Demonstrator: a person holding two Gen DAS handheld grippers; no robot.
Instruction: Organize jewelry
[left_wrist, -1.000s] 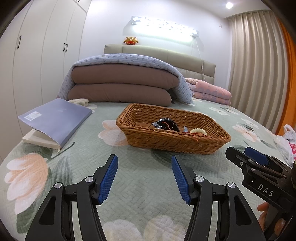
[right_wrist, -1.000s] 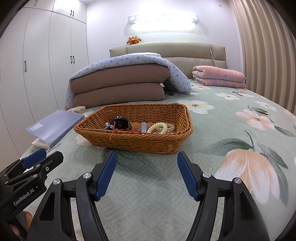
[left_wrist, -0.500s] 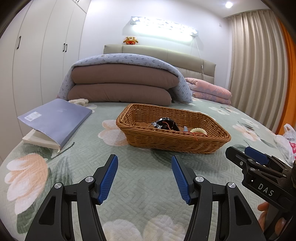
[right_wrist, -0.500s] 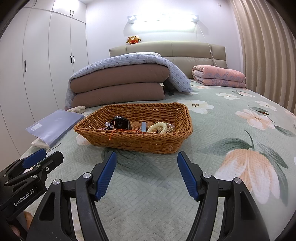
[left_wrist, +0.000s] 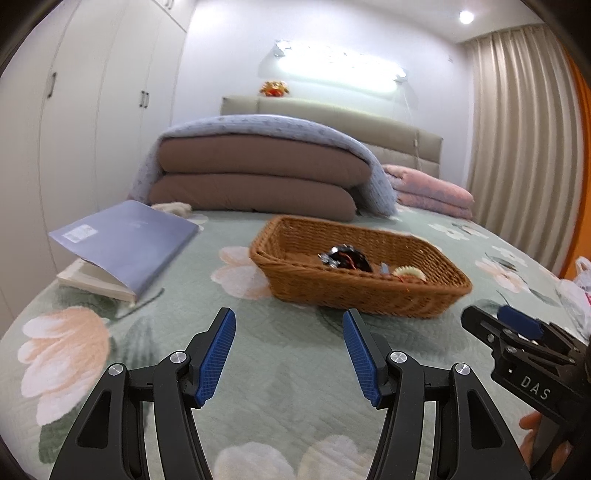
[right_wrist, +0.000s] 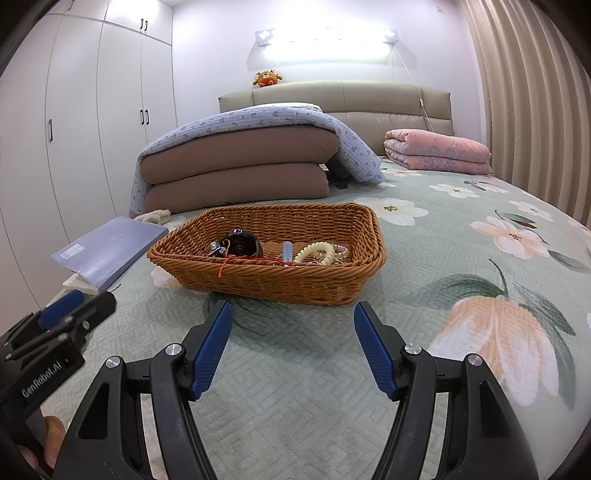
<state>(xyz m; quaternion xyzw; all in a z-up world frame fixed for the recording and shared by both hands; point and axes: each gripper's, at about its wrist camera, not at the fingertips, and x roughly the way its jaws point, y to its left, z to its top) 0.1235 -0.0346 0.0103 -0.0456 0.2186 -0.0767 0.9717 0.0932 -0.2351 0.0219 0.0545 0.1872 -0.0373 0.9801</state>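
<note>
A brown wicker basket (right_wrist: 325, 286) sits on the floral bedspread; it also shows in the left wrist view (left_wrist: 354, 295). Inside lie a black round watch-like piece (right_wrist: 242, 243), a cream coiled bracelet (right_wrist: 316, 252), a red cord (right_wrist: 255, 261) and a small clear tube (right_wrist: 287, 251). My left gripper (left_wrist: 288, 350) is open and empty over the bedspread, short of the basket. My right gripper (right_wrist: 293, 347) is open and empty, also short of the basket. Each gripper shows at the edge of the other's view.
A lavender folder on a white book (left_wrist: 122, 240) lies left of the basket. Folded brown bedding under a blue quilt (right_wrist: 240, 162) is behind it, a pink folded blanket (right_wrist: 439, 151) at back right. A plastic bag (left_wrist: 576, 284) lies at the right edge.
The left gripper's view has shifted, so the basket now sits further right and slightly nearer in it. The right gripper's view is nearly unchanged. Both grippers stay open.
</note>
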